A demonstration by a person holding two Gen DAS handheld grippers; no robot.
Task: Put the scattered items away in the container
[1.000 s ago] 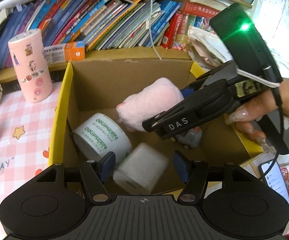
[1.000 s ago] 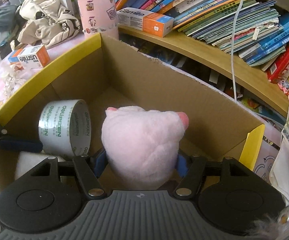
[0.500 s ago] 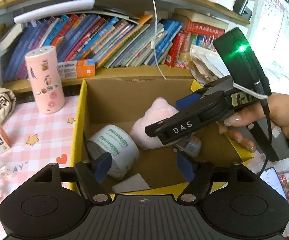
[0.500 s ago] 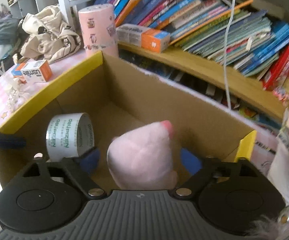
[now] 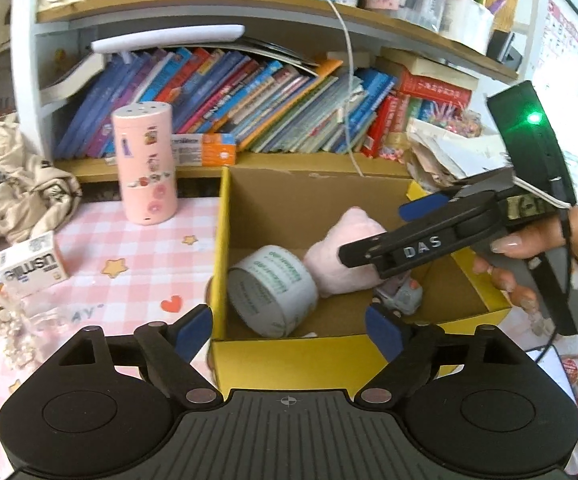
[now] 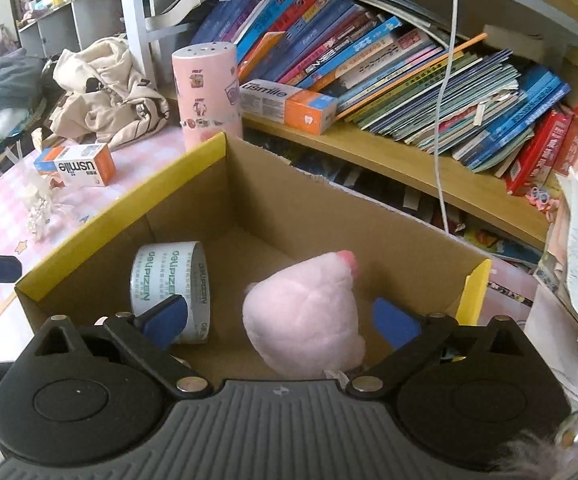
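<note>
Clutter remains on the pink checked tablecloth [image 5: 129,240] at far left: a small usmile box [image 5: 31,264] and a tangle of pearly beads [image 5: 13,320], both well apart from the cardboard box [image 5: 219,264] that serves as the container. Further right stands a pink cylinder [image 5: 147,164], just beside the box's back corner. Inside the box lie a tape roll [image 5: 271,290], a pink plush toy [image 5: 345,260] and a small grey toy [image 5: 401,298] (half hidden under the other tool).

Both tools are empty. The left gripper [image 5: 289,330] is opening, its jaws straddling the yellow near wall with nothing between the pads. The right gripper [image 6: 279,318] is also opening, spread nearly full; the plush sits between its fingers but untouched.

Risks, as I judge them: a spread finger could hook the box rim and drag or tip it, and the plush's fur might snag a pad.

Only the left view shows the hand [image 5: 561,248] and the grey toy; only the right shows the plush clear of both pads.
</note>
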